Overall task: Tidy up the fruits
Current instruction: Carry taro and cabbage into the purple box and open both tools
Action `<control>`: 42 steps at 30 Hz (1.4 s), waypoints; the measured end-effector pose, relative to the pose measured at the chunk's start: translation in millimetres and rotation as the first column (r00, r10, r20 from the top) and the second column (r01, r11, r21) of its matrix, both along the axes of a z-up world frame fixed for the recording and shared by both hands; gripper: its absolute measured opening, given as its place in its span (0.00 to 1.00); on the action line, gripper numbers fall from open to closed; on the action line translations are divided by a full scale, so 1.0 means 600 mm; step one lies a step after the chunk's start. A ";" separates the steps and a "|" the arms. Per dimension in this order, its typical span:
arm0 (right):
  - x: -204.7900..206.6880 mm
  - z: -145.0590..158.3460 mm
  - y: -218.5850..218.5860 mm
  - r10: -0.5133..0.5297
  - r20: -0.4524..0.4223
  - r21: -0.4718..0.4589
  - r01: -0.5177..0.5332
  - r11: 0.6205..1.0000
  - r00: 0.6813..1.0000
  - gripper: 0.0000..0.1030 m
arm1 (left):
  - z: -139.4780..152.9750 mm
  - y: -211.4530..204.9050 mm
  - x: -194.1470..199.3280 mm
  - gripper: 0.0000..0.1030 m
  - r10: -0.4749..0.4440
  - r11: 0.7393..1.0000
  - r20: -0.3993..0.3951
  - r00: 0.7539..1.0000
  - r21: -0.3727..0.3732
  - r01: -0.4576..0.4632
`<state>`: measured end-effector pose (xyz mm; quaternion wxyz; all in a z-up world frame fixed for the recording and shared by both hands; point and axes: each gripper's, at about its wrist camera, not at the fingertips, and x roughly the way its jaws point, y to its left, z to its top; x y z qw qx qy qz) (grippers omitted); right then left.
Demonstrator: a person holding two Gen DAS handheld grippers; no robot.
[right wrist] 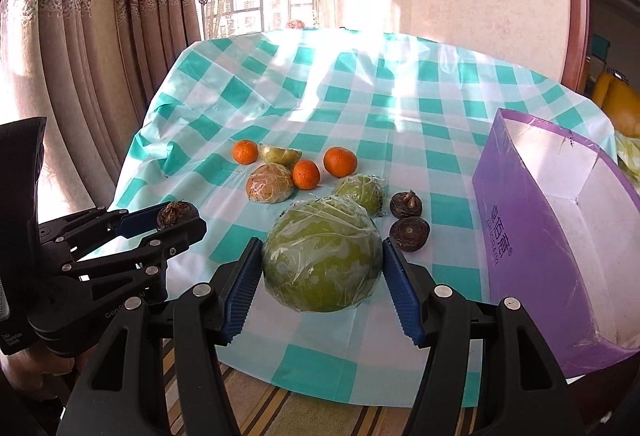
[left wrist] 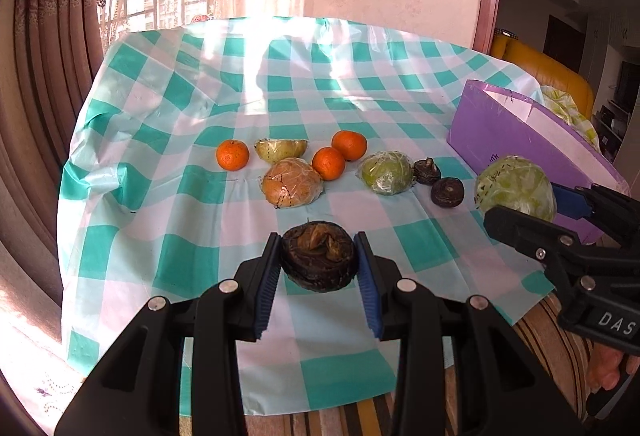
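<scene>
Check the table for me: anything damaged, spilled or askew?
One oddity: the dark fruit between the left gripper pads looks split open on top, with shrivelled brown flesh showing. The purple box lies tilted, its opening facing the fruit. Nothing is spilled; the right gripper brackets a wrapped green fruit.

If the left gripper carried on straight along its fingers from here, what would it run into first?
Probably the brown plastic-wrapped fruit, which lies nearly dead ahead of the left gripper, itself already closed on a dark water chestnut. Depth is uncertain; held above the tablecloth, it might pass over.
</scene>
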<state>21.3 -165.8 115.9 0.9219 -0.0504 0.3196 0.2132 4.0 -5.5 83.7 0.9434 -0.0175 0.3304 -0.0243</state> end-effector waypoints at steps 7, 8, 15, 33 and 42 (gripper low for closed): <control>0.010 0.041 -0.067 -0.105 0.049 0.040 0.103 0.994 0.993 0.58 | 0.045 -0.051 0.026 0.36 -0.069 0.998 0.047 0.996 0.017 0.069; 0.013 0.044 -0.078 -0.125 0.051 0.046 0.123 0.991 0.991 0.58 | 0.052 -0.061 0.030 0.36 -0.082 0.997 0.055 0.995 0.019 0.081; 0.033 0.052 -0.163 -0.257 0.051 0.073 0.253 0.965 0.965 0.58 | 0.095 -0.148 0.068 0.36 -0.189 0.982 0.100 0.977 0.042 0.185; 0.081 0.003 -0.349 -0.503 -0.036 0.042 0.504 0.863 0.863 0.58 | 0.115 -0.392 0.171 0.36 -0.461 0.884 0.052 0.886 0.120 0.452; 0.107 -0.028 -0.371 -0.527 -0.094 -0.019 0.528 0.849 0.845 0.58 | 0.064 -0.466 0.219 0.36 -0.521 0.831 -0.074 0.850 0.185 0.525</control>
